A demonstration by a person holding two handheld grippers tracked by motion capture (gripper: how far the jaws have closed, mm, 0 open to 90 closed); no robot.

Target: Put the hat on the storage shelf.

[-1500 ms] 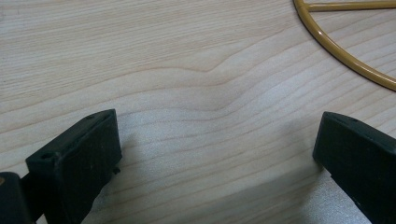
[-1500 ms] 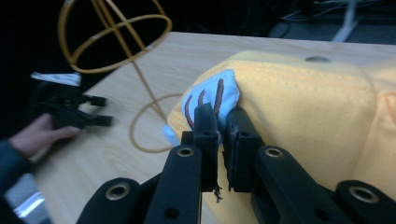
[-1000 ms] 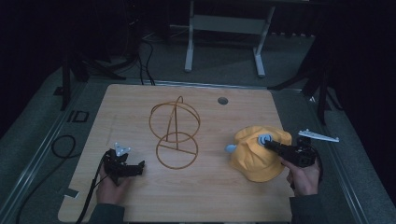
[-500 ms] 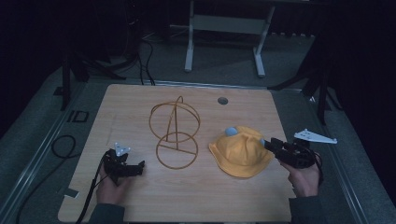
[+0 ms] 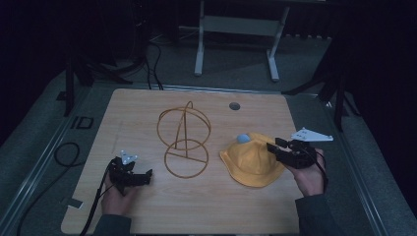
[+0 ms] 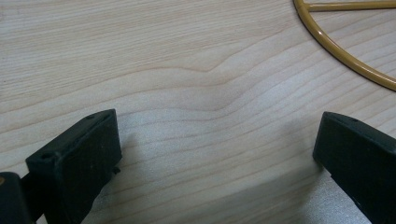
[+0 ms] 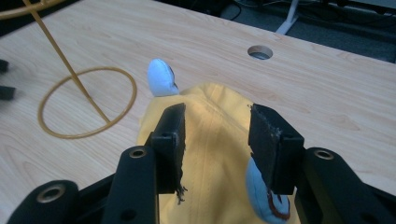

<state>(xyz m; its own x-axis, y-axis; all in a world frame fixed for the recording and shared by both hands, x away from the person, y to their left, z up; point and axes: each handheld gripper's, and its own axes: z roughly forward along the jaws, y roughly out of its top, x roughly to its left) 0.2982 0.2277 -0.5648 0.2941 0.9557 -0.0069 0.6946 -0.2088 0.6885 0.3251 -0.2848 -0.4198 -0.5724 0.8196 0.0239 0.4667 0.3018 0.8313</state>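
Observation:
A yellow hat [image 5: 253,162] with a light-blue ear [image 5: 242,138] lies flat on the wooden table [image 5: 206,209], right of a gold wire stand [image 5: 184,140]. My right gripper [image 5: 273,146] rests at the hat's right rim. In the right gripper view its jaws [image 7: 215,123] have just been opening and stand apart over the yellow hat [image 7: 210,154], the pads pressing on nothing. A blue ear [image 7: 161,77] sticks up beyond them. My left gripper [image 5: 147,176] lies at the front left, open over bare wood [image 6: 219,140], near the stand's base ring [image 6: 345,56].
A round cable hole [image 5: 234,105] sits near the table's far edge. A cable [image 5: 64,155] loops on the floor at the left. A white desk frame [image 5: 236,29] stands behind the table. The stand's base ring [image 7: 86,100] lies left of the hat.
My right gripper has drawn back to the right off the hat and its jaws have parted. The hat, bunched under it before, now lies spread flat, a little further left. The left gripper has stayed put.

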